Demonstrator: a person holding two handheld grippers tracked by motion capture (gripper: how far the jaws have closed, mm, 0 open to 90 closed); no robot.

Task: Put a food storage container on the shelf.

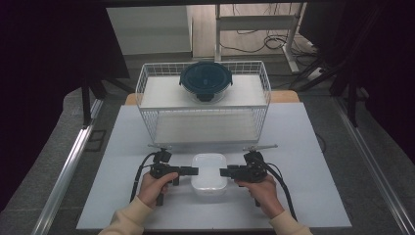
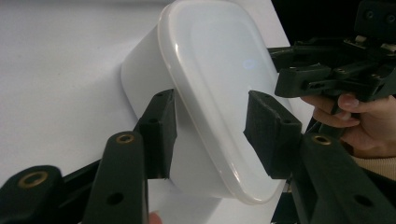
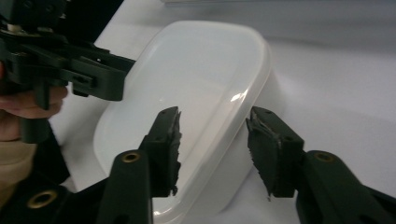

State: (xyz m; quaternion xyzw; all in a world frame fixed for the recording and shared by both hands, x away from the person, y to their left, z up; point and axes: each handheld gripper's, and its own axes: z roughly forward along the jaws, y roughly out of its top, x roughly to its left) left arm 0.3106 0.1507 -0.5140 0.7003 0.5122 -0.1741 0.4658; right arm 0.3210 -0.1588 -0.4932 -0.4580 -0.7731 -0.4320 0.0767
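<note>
level now, left gripper (image 1: pixel 195 171), right gripper (image 1: pixel 222 172), jaws straddling white container (image 1: pixel 209 172)

the white container (image 1: pixel 209 172) looked like smooth, glossy, translucent plastic, its lid (image 2: pixel 219 84) catching a highlight. the tabletop (image 1: pixel 293 161) was matt white. the basket (image 1: pixel 147 88) was white-coated wire. each tool's pads (image 3: pixel 170 149) looked rough, matt black.

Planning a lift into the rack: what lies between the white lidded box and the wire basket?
Nothing: in the high view only bare table separates the white box from the wire basket.
</note>
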